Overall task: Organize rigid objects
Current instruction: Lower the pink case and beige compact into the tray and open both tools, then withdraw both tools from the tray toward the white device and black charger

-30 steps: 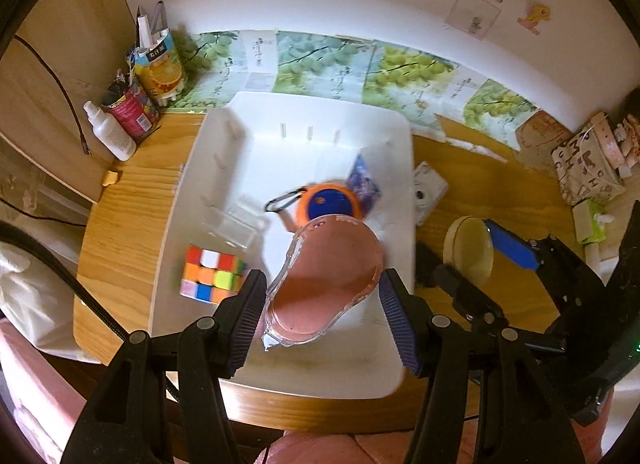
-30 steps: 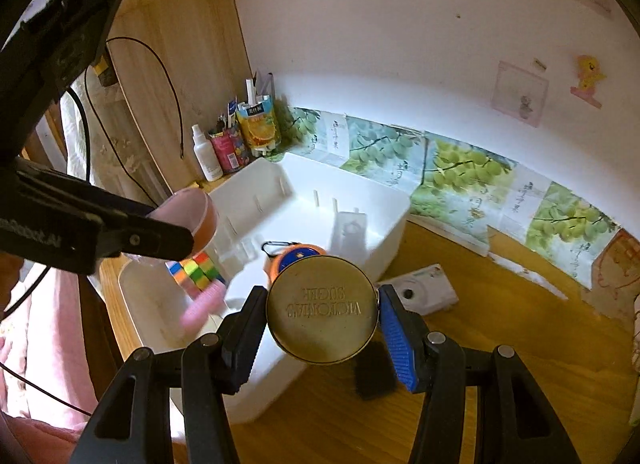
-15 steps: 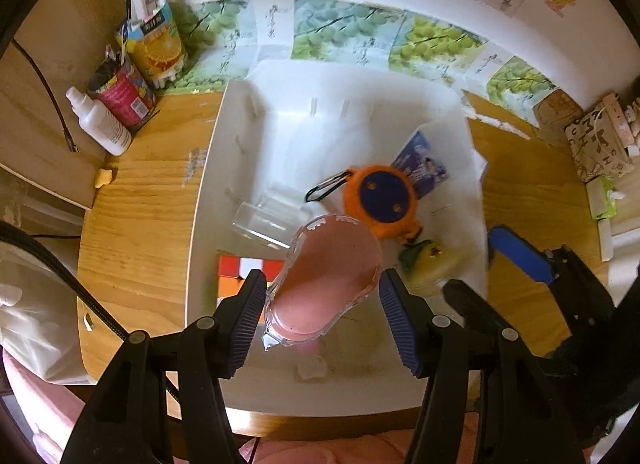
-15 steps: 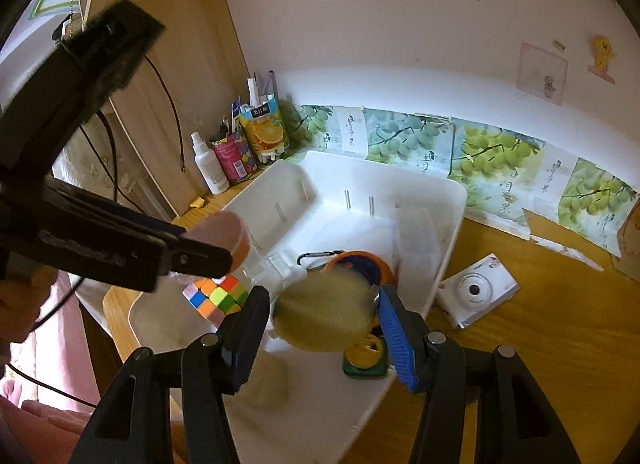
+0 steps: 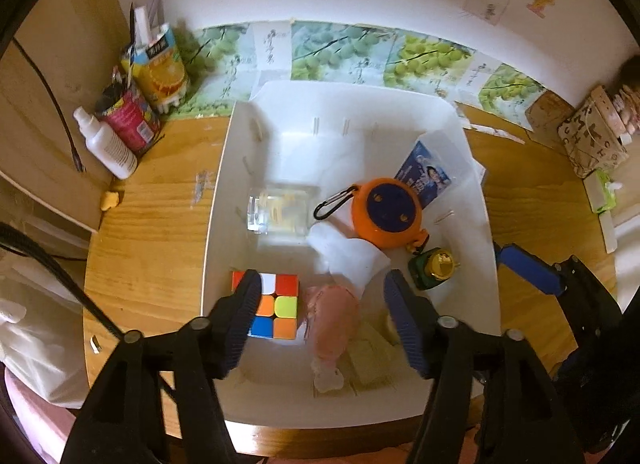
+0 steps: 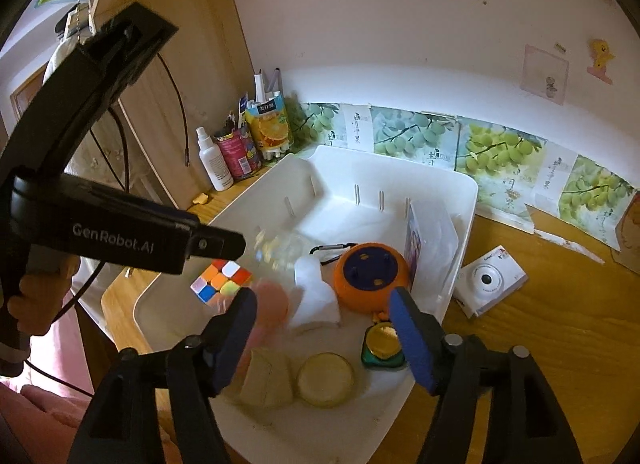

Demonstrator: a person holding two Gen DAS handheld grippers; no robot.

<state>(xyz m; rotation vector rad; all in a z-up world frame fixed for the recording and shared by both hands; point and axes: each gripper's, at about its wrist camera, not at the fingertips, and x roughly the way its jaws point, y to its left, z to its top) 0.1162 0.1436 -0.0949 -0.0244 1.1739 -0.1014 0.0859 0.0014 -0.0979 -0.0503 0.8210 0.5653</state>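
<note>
Both claws hang over the white bin (image 6: 472, 200), jaws opening and gripping nothing. Left claw (image 5: 320, 316) has the blurry pink case (image 5: 334, 324) loose between its fingers, down in the bin's near end. Right claw (image 6: 324, 332) sits above the round gold tin (image 6: 326, 379), which lies flat on the bin floor, clear of the pads. Cube (image 5: 276, 306) is just left of the pink case, and a green-gold bottle (image 6: 382, 346) is right beside the tin. Further in are the orange disc (image 5: 386, 212) and a clear box (image 5: 280, 210). Outside on the desk, a white camera (image 6: 490, 280).
</note>
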